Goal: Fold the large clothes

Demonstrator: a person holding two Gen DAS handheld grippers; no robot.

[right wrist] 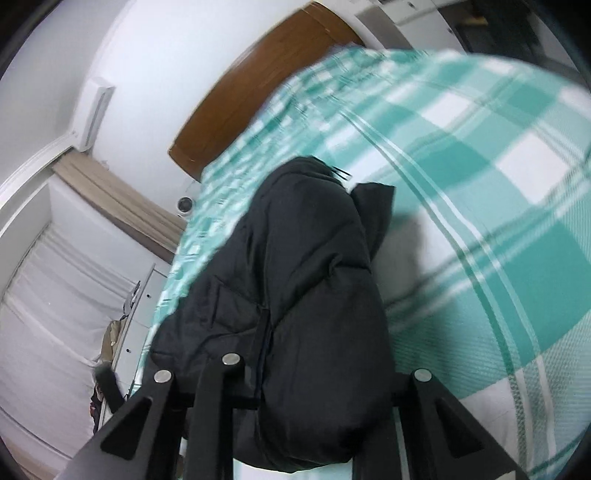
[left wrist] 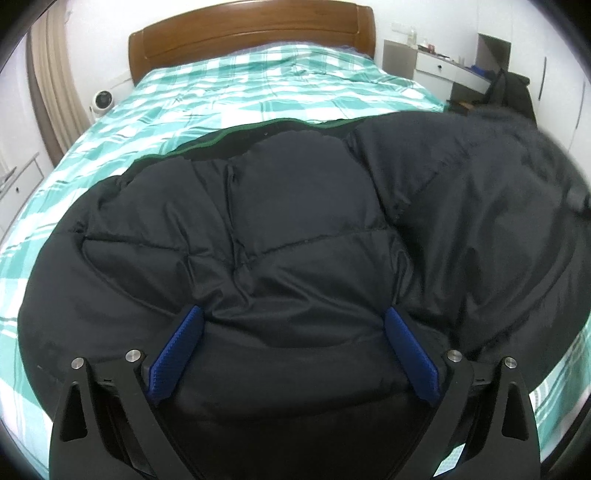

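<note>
A puffy black down jacket (left wrist: 303, 206) lies spread across the near half of a bed with a teal and white checked sheet (left wrist: 229, 92). My left gripper (left wrist: 295, 321) stands open, wide, pushed down into the jacket's near edge. A bulge of padding swells between its blue pads (left wrist: 177, 354). In the right wrist view a fold of the same jacket (right wrist: 303, 258) hangs bunched over my right gripper (right wrist: 291, 387), lifted off the sheet (right wrist: 480, 184). Its fingers are buried under the fabric and are shut on the jacket.
A wooden headboard (left wrist: 251, 33) closes the bed's far end. A small white fan (left wrist: 101, 101) and a curtain (left wrist: 51, 92) stand to the left. At the right are a white desk (left wrist: 439, 66) and dark clothing on a chair (left wrist: 509, 96).
</note>
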